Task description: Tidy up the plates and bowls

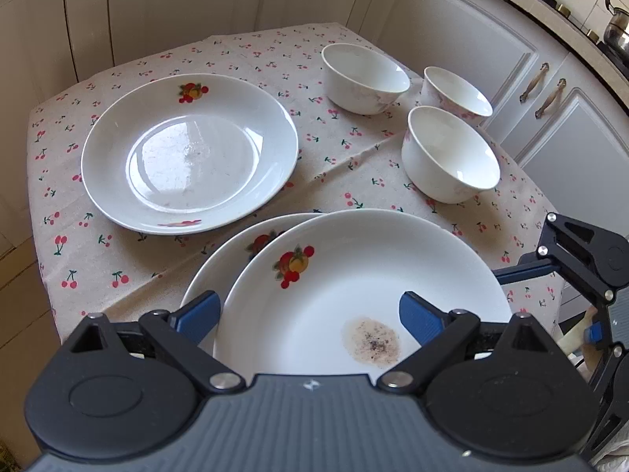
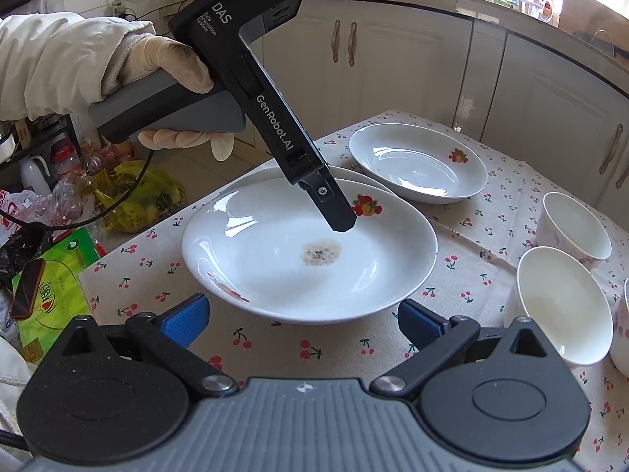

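Note:
A stained white plate [image 1: 354, 275] with a fruit print lies on a second plate [image 1: 220, 263] at the table's near side. My left gripper [image 1: 310, 314] is open, its jaws straddling the stained plate's near rim, one finger over the plate and one outside it. A third plate [image 1: 188, 153] sits apart at the far left. Three white bowls [image 1: 365, 78] [image 1: 456, 94] [image 1: 448, 153] stand at the right. In the right wrist view my right gripper [image 2: 302, 320] is open and empty, just short of the stained plate [image 2: 275, 271]; the left gripper [image 2: 338, 216] hovers above it.
The table wears a cherry-print cloth [image 1: 346, 165]. White cabinets [image 1: 511, 78] stand close on the right and behind. Bags and clutter [image 2: 59, 236] lie on the floor beyond the table's left edge in the right wrist view. Pots [image 1: 617, 31] sit on the counter.

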A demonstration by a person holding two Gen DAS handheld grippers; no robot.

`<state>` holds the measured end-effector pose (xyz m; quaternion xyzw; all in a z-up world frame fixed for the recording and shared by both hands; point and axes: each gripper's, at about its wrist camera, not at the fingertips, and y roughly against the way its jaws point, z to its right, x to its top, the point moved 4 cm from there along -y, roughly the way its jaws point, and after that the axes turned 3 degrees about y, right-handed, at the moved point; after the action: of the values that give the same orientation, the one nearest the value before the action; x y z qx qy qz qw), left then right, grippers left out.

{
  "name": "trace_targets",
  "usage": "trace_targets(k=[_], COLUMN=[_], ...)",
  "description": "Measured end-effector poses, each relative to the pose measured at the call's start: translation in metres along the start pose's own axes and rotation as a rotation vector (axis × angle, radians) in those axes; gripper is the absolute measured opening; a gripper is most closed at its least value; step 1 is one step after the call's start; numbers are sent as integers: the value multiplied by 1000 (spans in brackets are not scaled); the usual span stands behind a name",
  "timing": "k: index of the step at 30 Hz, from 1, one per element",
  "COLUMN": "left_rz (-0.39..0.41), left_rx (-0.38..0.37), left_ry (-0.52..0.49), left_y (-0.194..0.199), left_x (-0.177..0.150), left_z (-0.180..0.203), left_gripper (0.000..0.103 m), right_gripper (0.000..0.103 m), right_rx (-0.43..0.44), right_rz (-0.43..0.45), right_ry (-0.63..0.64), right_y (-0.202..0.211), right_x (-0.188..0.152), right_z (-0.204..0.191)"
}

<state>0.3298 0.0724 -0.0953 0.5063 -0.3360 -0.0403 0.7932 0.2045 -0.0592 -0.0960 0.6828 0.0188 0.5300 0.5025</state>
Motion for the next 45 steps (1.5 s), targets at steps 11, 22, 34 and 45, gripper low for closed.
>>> trace_targets(k=[11,22,34,45], left_rz=[77,271,325,331], left_rx=[-17,57,196,187], left_ry=[-40,-22,-4,59], left_y=[20,57,71,73], left_x=[-5,-30,-62,-34], left_z=[17,30,26,0], left_gripper=[97,98,101,102], right_gripper=[103,103,103,103], right_rx=[-34,-102,-193,-172], right_rz=[-7,24,85,95], right_ry=[18,9,42,94], right_y=[4,22,44,27], right_x=[0,4,23,55], right_z=[-3,0,19,68])
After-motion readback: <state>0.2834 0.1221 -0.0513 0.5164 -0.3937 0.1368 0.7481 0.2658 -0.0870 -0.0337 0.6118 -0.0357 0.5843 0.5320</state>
